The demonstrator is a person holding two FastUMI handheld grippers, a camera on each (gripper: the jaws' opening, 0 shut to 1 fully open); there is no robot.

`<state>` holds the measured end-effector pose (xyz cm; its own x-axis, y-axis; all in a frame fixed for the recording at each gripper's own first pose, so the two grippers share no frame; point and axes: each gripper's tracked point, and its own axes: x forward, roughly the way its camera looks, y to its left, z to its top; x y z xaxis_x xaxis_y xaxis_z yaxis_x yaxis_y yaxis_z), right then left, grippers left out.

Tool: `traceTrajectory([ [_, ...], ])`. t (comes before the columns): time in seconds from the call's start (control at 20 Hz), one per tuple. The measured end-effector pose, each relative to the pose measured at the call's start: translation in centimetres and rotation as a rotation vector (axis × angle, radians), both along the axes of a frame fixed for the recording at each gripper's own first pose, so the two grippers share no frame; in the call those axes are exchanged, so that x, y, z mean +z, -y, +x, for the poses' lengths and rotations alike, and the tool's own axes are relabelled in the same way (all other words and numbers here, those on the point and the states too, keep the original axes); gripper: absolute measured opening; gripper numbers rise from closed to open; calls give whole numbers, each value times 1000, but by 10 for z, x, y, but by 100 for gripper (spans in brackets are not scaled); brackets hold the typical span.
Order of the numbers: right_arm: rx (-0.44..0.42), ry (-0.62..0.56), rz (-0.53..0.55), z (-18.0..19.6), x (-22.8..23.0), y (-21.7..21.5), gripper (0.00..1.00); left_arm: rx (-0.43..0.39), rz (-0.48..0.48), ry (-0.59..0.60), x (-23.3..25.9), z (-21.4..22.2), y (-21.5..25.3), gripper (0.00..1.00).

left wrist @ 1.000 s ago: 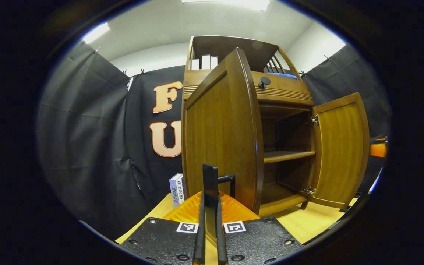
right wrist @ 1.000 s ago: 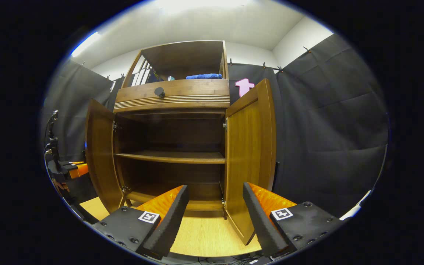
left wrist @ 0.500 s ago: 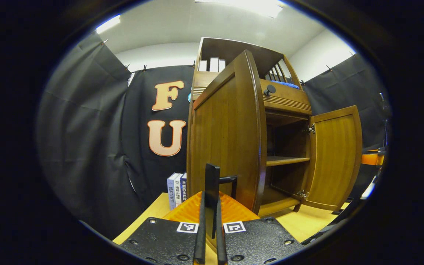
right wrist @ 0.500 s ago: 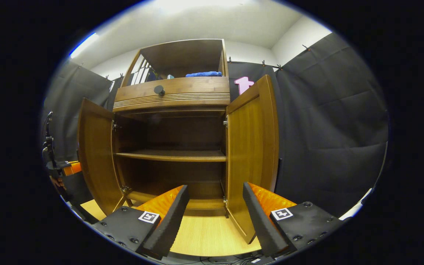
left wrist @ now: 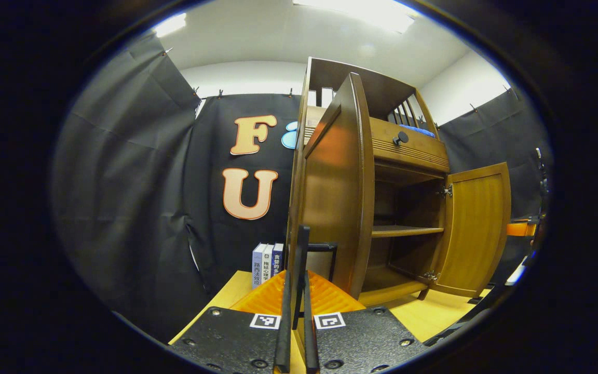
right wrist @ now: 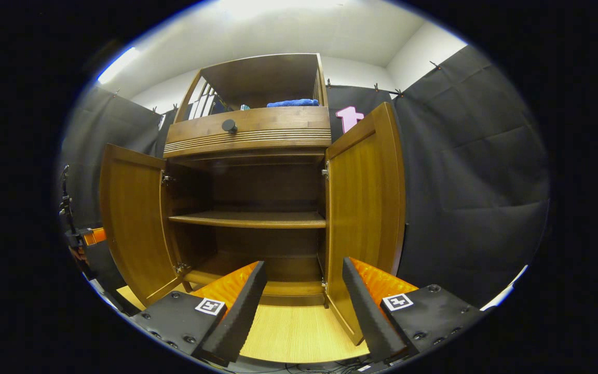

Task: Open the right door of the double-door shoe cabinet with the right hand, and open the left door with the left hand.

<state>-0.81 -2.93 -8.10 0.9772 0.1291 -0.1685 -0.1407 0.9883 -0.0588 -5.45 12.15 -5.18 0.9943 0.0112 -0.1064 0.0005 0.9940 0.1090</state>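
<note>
1. Swung wider than a second ago, the left door [left wrist: 338, 192] stands edge-on at 12 o'clock, its dark handle [left wrist: 325, 248] clamped by the left gripper [left wrist: 295, 332].
2. Right gripper [right wrist: 299, 306] jaws apart; right door [right wrist: 364, 218] open at 1 o'clock; brown wooden shoe cabinet [right wrist: 249, 132] on the bench [right wrist: 299, 332].

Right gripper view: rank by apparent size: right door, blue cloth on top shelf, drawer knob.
1. right door, though it sits nearer the camera, which inflates it
2. blue cloth
3. drawer knob
</note>
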Motion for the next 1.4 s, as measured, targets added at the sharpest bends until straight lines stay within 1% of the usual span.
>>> traceTrajectory([
  [0.05, 5, -2, -1, 0, 0, -1, 100, -1, 10, -3, 1, -4, 2, 10],
  [0.1, 10, -4, -2, 0, -1, -1, 100, -4, 16, -8, 1, -9, 6, 10],
  [0.15, 14, -5, -2, 0, -1, -2, 95, 0, 26, -12, 4, -15, 9, 7],
  [0.25, 22, -5, 3, 1, -2, -4, 95, -4, 39, -17, 8, -29, 18, 5],
  [0.35, 30, -5, 11, 2, -2, -7, 95, -10, 43, -8, 16, -40, 33, 5],
  [0.4, 35, -8, 15, 2, -3, -9, 88, -19, 32, -3, 21, -42, 42, 5],
  [0.5, 47, -7, 23, 10, -6, -17, 88, -55, 7, 0, 25, -46, 64, 4],
  [0.55, 53, -5, 26, 12, -6, -19, 89, -76, 2, 1, 29, -47, 77, 0],
  [0.6, 57, -3, 27, 13, -5, -21, 88, -97, -2, 1, 30, -48, 90, 4],
  [0.65, 62, -2, 25, 11, -5, -20, 88, -128, -14, 0, 31, -48, 106, 5],
  [0.7, 66, -1, 23, 10, -6, -21, 88, -162, -28, -3, 30, -47, 123, 5],
  [0.8, 67, 0, 18, 9, -5, -20, 88, -217, -61, -20, 23, -45, 151, 0],
  [0.85, 68, 3, 16, 9, -4, -19, 88, -237, -79, -28, 21, -42, 162, 5],
  [0.9, 65, 6, 14, 9, -3, -17, 100, -247, -81, -30, 20, -40, 172, 5],
  [0.95, 61, 9, 10, 7, -2, -14, 95, -250, -74, -25, 21, -33, 177, 5],
  [1.05, 55, 14, 1, 5, 1, -11, 95, -248, -76, -14, 22, -22, 189, 5],
  [1.1, 50, 15, -8, 5, 1, -8, 90, -231, -80, -13, 19, -15, 192, 5],
  [1.2, 40, 25, -24, 3, 4, -3, 95, -179, -88, -15, 13, -1, 190, 5],
  [1.25, 36, 30, -30, 1, 6, -1, 88, -163, -91, -17, 10, 4, 190, 13],
  [1.3, 32, 33, -35, 0, 6, 0, 88, -142, -85, -10, 10, 9, 190, 9],
  [1.35, 28, 32, -40, -2, 5, 2, 95, -120, -65, 3, 9, 13, 187, 17],
  [1.4, 25, 29, -41, -3, 4, 3, 94, -102, -41, 13, 7, 15, 186, 32],
])
